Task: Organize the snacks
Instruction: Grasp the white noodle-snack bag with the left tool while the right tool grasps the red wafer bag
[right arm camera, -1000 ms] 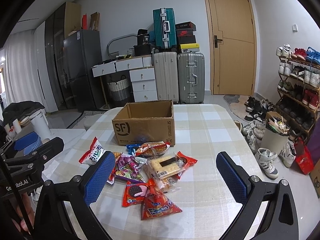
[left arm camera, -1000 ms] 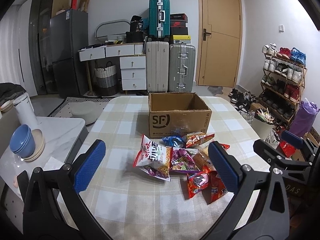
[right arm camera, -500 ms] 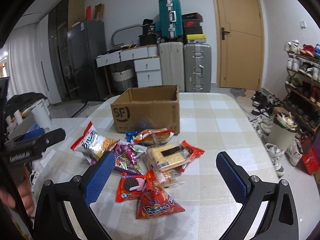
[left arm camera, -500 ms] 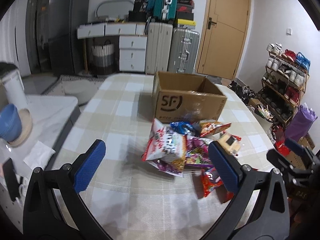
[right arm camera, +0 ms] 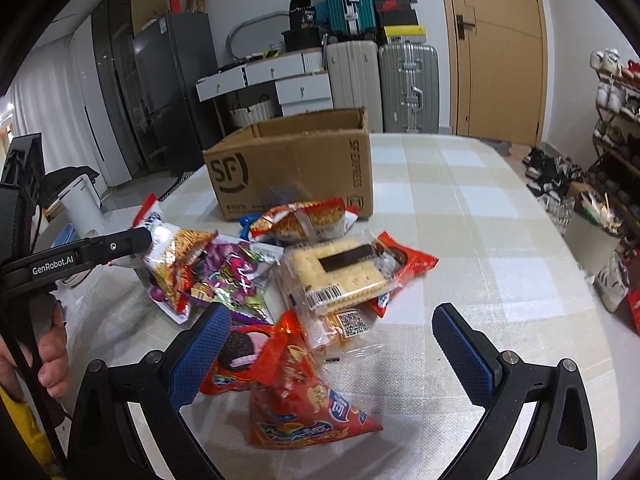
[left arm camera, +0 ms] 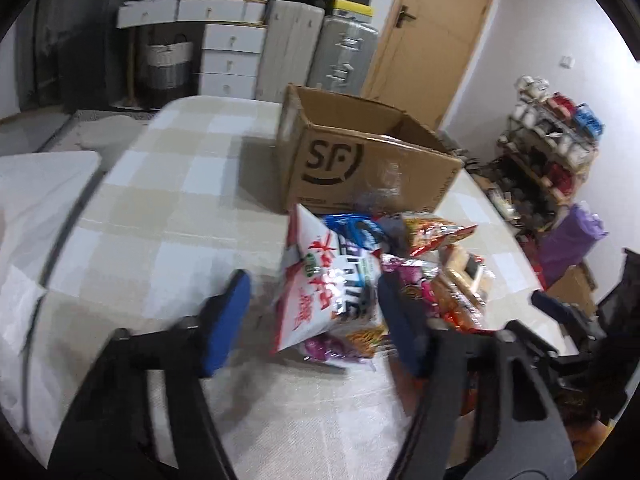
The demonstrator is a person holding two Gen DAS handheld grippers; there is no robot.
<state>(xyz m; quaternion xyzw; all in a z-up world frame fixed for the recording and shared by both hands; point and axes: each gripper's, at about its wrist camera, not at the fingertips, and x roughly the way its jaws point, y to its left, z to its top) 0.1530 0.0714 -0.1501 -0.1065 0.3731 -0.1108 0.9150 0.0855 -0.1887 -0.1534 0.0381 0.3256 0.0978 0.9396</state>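
Observation:
An open cardboard box (left arm camera: 360, 160) marked SF stands on the checked table (left arm camera: 180, 184), also in the right wrist view (right arm camera: 296, 168). A pile of snack packets lies in front of it. My left gripper (left arm camera: 316, 320) is open, its jaws on either side of a white and red packet (left arm camera: 320, 288), not closed on it. My right gripper (right arm camera: 332, 356) is open above a red packet (right arm camera: 300, 400), with a clear cracker pack (right arm camera: 340, 272) and an Oreo packet (right arm camera: 240, 356) close by.
Suitcases (right arm camera: 384, 80), white drawers (right arm camera: 288, 80) and a wooden door (right arm camera: 496, 48) stand behind the table. A shoe rack (right arm camera: 616, 120) is at the right. A white side table (left arm camera: 36, 208) is at the left.
Both grippers have moved forward and down toward the snack pile. The left gripper now straddles the white and red packet and its jaws are narrower. The left view is blurred.

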